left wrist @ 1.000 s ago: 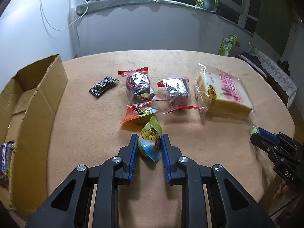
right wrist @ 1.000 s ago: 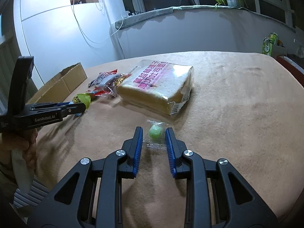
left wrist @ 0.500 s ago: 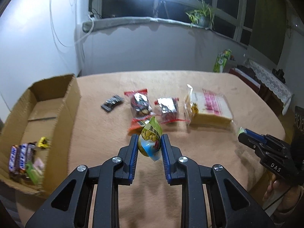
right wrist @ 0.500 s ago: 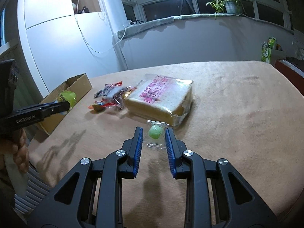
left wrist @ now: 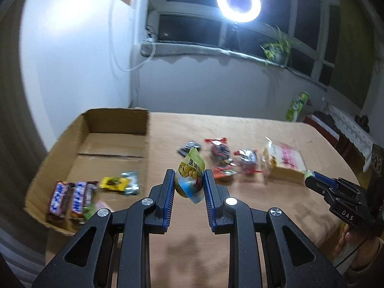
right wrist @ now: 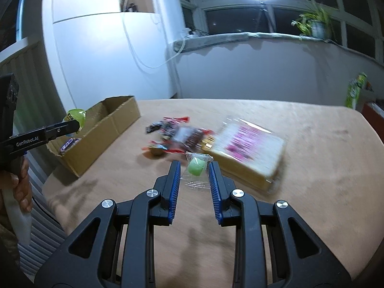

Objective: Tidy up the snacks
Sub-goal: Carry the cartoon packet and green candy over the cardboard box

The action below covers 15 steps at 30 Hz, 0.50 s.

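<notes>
We have a snack in each gripper, both carried above the tan-covered table (left wrist: 264, 206). Our left gripper (left wrist: 188, 187) is clamped on a yellow-green snack pouch (left wrist: 190, 177), which stands upright between the blue pads with its pointed top rising above them. Our right gripper (right wrist: 194, 175) is pinched on a small clear-wrapped green candy (right wrist: 197, 168), the wrapper's loose end hanging toward us. What the coming move turns on is where the cardboard box (left wrist: 115, 122) lies: it sits at the table's left edge, ahead and to the left of the left gripper, open side up, with its long axis running away from us. Two chocolate bars (left wrist: 69, 199) and a yellow packet (left wrist: 115, 183) already lie at its near end. In the right wrist view the box (right wrist: 112, 124) is well apart, far over to the left, with the left gripper (right wrist: 72, 126) already near its rim. We judge the left hand is the nearer and should drop its pouch first, while the right must cross past the loose snack pile (right wrist: 177, 136) and the bagged sliced bread (right wrist: 249, 146).
</notes>
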Available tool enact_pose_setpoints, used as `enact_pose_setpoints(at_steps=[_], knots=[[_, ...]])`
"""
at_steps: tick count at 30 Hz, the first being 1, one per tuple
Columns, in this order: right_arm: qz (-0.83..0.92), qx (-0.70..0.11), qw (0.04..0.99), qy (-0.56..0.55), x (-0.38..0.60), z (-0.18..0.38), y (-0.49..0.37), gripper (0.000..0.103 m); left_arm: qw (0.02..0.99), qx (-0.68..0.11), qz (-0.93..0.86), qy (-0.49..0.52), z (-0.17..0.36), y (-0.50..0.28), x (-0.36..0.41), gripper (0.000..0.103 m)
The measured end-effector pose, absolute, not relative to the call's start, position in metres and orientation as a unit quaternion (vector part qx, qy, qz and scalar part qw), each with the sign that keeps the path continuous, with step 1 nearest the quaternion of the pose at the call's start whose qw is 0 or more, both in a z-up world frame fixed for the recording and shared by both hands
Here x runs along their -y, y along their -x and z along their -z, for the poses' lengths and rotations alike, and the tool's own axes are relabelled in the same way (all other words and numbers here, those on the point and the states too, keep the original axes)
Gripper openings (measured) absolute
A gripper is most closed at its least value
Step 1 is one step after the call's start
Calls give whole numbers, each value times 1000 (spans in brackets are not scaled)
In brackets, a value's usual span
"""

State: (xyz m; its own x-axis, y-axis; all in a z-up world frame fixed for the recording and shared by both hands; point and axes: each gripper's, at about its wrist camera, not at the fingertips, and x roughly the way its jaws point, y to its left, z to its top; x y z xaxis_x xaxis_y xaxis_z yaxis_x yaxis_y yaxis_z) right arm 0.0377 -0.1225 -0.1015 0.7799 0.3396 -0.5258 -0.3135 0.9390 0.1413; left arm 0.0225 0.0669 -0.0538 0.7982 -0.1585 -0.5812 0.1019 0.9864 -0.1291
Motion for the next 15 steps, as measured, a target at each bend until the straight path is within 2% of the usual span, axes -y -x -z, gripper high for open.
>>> enact_pose_setpoints(at_steps=[15], knots=[[-302,-251,919,49,-19,65,-48,25,950,-291,-12,108,64,-4,-165,22]])
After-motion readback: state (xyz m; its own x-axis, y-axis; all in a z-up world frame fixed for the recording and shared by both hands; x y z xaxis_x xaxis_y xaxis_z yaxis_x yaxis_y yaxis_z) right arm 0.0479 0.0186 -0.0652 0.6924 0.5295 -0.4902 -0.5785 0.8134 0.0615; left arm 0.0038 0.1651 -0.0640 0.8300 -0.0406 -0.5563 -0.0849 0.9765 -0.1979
